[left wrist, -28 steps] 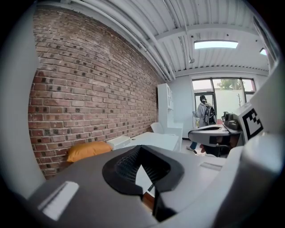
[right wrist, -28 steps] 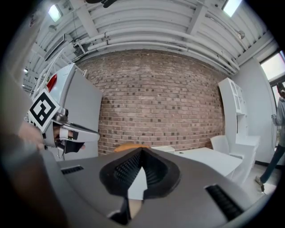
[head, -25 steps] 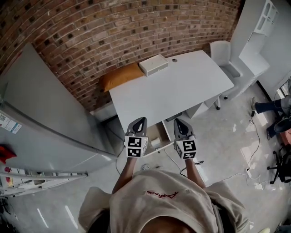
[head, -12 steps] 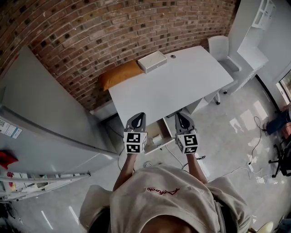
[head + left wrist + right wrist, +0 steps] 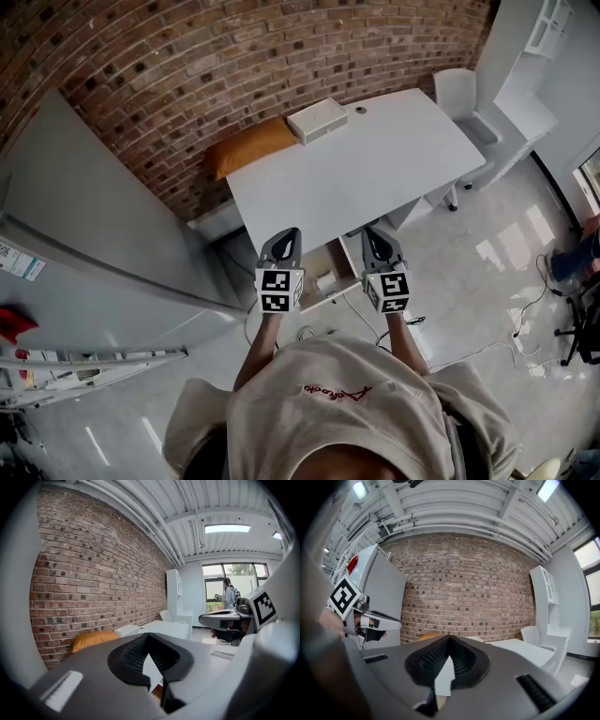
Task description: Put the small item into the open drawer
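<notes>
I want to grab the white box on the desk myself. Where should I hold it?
Probably across the narrower width of the white box, at the middle of its long sides, coming down from above. It lies flat and low at the far edge of the desk, with the brick wall close behind, so a rear approach looks blocked.

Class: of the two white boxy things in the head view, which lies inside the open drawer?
The small white item, in the drawer under the desk; the larger white box sits on top.
</notes>
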Available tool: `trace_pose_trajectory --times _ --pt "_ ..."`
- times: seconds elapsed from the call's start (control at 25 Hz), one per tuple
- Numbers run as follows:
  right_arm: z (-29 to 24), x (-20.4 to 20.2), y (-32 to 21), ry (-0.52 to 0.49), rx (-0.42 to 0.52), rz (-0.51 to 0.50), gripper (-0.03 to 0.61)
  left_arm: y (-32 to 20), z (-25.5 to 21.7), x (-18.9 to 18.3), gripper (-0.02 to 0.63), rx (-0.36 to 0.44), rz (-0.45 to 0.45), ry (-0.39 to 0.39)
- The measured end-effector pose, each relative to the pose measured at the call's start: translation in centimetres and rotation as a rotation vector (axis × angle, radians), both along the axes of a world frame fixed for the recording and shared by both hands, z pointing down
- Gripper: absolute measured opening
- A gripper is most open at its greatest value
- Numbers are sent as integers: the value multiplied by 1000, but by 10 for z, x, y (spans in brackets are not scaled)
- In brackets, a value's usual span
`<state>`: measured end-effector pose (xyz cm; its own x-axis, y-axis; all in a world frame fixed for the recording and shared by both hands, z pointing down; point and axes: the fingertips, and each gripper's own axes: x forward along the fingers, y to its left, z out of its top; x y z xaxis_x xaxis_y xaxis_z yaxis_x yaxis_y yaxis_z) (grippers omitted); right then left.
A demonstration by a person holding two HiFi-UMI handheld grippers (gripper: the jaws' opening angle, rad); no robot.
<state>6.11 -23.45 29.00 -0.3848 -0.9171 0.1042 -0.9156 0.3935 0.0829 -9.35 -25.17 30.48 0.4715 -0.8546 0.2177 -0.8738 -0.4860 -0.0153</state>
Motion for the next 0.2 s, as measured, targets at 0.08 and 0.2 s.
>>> trace_pose_trajectory --times 0.08,0.2 --pt "2 -3 1 -1 -4 -3 11 2 2 -2 9 -5 -1 -1" --pt "4 -7 2 -4 -6 -11 12 4 6 -5 8 -13 -6 -2"
